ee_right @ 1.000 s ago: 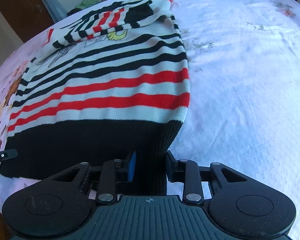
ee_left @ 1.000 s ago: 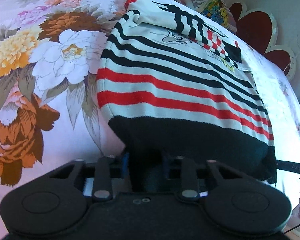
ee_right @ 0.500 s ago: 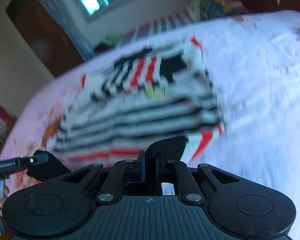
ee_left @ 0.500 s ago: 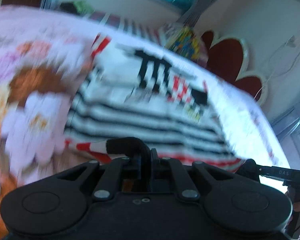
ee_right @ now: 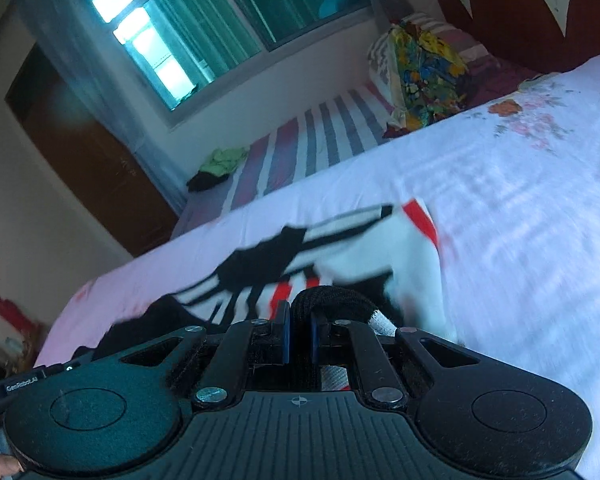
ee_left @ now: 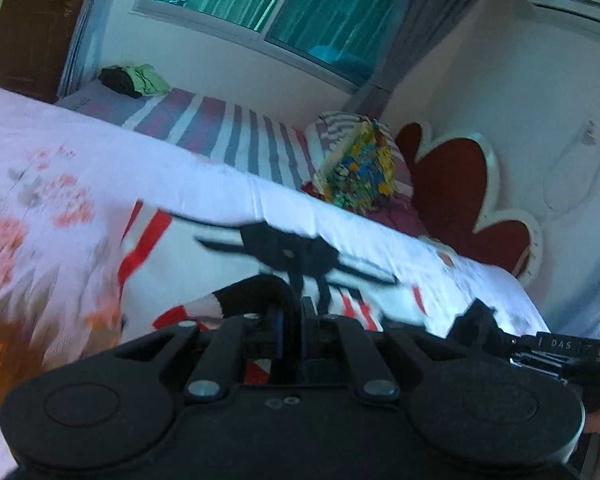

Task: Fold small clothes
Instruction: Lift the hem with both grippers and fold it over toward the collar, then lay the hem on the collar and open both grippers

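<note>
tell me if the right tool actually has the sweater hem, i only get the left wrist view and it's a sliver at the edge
Observer: Yes. In the right wrist view the right tool has just been closing its jaws, and its blue pads pinch the black hem of the striped sweater.
Operator: anything else showing on that hem
Observer: A white woven label lies on the hem just right of the pads.
Operator: can that camera see my left tool
Observer: Only the tip of the left tool, at the lower left edge, with black cloth right beside it.
</note>
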`<state>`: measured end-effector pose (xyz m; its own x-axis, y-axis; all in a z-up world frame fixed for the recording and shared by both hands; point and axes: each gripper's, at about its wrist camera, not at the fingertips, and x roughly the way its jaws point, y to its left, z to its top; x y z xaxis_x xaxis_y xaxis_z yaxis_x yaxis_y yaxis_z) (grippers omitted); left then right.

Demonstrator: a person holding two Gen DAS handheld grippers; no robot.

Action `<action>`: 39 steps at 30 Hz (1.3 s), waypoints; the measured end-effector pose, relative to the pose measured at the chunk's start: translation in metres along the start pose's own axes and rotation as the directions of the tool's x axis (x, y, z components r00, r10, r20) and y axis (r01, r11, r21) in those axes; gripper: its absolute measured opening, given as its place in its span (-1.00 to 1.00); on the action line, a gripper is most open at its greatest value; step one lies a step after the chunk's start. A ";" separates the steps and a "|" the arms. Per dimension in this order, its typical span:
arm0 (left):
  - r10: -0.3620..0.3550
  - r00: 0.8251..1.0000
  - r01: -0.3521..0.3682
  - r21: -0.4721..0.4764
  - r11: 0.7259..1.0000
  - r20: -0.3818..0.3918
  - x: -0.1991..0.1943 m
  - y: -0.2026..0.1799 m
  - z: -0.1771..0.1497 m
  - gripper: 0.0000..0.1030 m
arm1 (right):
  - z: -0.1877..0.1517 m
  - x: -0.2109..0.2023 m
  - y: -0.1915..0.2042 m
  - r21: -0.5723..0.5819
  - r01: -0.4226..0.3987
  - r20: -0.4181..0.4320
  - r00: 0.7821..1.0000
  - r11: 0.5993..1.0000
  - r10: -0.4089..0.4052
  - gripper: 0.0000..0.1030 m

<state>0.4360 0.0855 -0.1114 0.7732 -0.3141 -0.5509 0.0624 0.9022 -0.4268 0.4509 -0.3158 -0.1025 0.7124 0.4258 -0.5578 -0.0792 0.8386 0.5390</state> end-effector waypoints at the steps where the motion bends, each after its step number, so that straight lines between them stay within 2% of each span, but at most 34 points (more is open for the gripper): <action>1: 0.008 1.000 -0.008 -0.007 1.000 0.006 0.012 0.003 0.007 -0.87 | 0.009 0.012 -0.003 0.007 0.005 0.004 1.000 1.000 -0.005 -0.83; 5: 0.056 0.998 -0.056 -0.016 0.998 0.021 0.054 0.012 0.027 -0.87 | 0.039 0.057 -0.019 0.034 0.020 0.009 1.000 0.999 -0.020 -0.83; 9: 0.126 0.992 -0.127 -0.042 0.991 -0.026 0.098 0.027 0.042 -0.87 | 0.056 0.103 -0.042 0.099 0.044 -0.053 0.998 0.994 -0.039 -0.83; 12: 0.161 0.986 -0.163 -0.045 0.986 -0.029 0.116 0.036 0.050 -0.86 | 0.059 0.123 -0.048 0.060 0.084 -0.063 0.995 0.995 -0.080 -0.83; 14: 0.184 0.982 -0.186 -0.053 0.981 -0.050 0.126 0.042 0.053 -0.75 | 0.063 0.134 -0.050 0.045 0.105 -0.062 0.993 0.993 -0.102 -0.82; 15: 0.195 0.979 -0.198 -0.068 0.978 -0.053 0.130 0.046 0.055 -0.60 | 0.065 0.140 -0.053 0.052 0.106 -0.071 0.992 0.993 -0.102 -0.82; 16: 0.210 0.976 -0.215 -0.085 0.973 -0.062 0.134 0.050 0.056 -0.30 | 0.067 0.146 -0.056 0.069 0.110 -0.092 0.990 0.992 -0.104 -0.82; 17: 0.234 0.970 -0.240 -0.093 0.966 -0.070 0.136 0.053 0.057 -0.08 | 0.066 0.153 -0.057 0.077 0.114 -0.107 0.989 0.990 -0.106 -0.75; 18: 0.254 0.965 -0.259 -0.097 0.961 -0.067 0.135 0.054 0.059 0.27 | 0.067 0.156 -0.058 0.075 0.114 -0.112 0.988 0.991 -0.105 -0.67; 19: 0.260 0.965 -0.263 -0.095 0.960 -0.046 0.131 0.055 0.060 0.42 | 0.068 0.156 -0.058 0.072 0.112 -0.105 0.989 0.991 -0.104 -0.41; 20: 0.260 0.965 -0.262 -0.079 0.962 -0.024 0.127 0.055 0.061 0.44 | 0.069 0.155 -0.059 0.077 0.108 -0.085 0.991 0.991 -0.102 0.12; 22: 0.257 0.966 -0.258 -0.027 0.966 -0.031 0.123 0.054 0.062 0.41 | 0.074 0.146 -0.057 0.062 0.134 0.007 0.991 0.989 -0.134 0.74; 23: 0.253 0.967 -0.253 0.000 0.967 -0.040 0.124 0.053 0.062 0.39 | 0.077 0.141 -0.056 0.046 0.140 0.041 0.989 0.989 -0.142 0.74; 26: 0.265 0.961 -0.260 0.074 0.963 -0.080 0.131 0.052 0.056 0.28 | 0.082 0.142 -0.051 -0.036 0.113 0.011 0.994 0.993 -0.113 0.74; 29: 0.285 0.953 -0.277 0.085 0.957 -0.108 0.142 0.053 0.050 0.14 | 0.068 0.155 -0.039 -0.215 0.216 -0.007 0.975 0.952 -0.223 0.74; 30: 0.291 0.949 -0.282 0.086 0.955 -0.118 0.144 0.054 0.049 0.01 | 0.063 0.160 -0.040 -0.243 0.229 -0.017 0.971 0.943 -0.240 0.73; 31: 0.297 0.946 -0.287 0.086 0.954 -0.131 0.148 0.055 0.048 -0.23 | 0.058 0.164 -0.041 -0.252 0.221 -0.032 0.971 0.942 -0.237 0.42; 32: 0.304 0.942 -0.295 0.085 0.952 -0.140 0.149 0.056 0.046 -0.36 | 0.054 0.169 -0.043 -0.253 0.203 -0.067 0.972 0.946 -0.226 -0.24; 33: 0.317 0.938 -0.306 0.092 0.947 -0.141 0.150 0.056 0.044 -0.58 | 0.049 0.177 -0.044 -0.244 0.192 -0.104 0.969 0.951 -0.222 -0.55; 34: 0.331 0.934 -0.318 0.105 0.942 -0.138 0.149 0.056 0.040 -0.77 | 0.045 0.180 -0.045 -0.241 0.197 -0.109 0.968 0.950 -0.228 -0.67; 36: 0.341 0.931 -0.327 0.122 0.937 -0.126 0.147 0.059 0.037 -0.85 | 0.040 0.179 -0.044 -0.260 0.197 -0.091 0.969 0.945 -0.228 -0.67; 39: 0.342 0.935 -0.328 0.139 0.934 -0.094 0.140 0.058 0.028 -0.87 | 0.035 0.174 -0.041 -0.309 0.188 -0.075 0.973 0.932 -0.221 -0.79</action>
<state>0.5650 0.1025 -0.1934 0.6848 -0.0127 -0.7286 -0.1077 0.9871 -0.1184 0.6031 -0.2881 -0.1996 0.6582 0.2546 -0.7085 -0.1556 0.9668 0.2028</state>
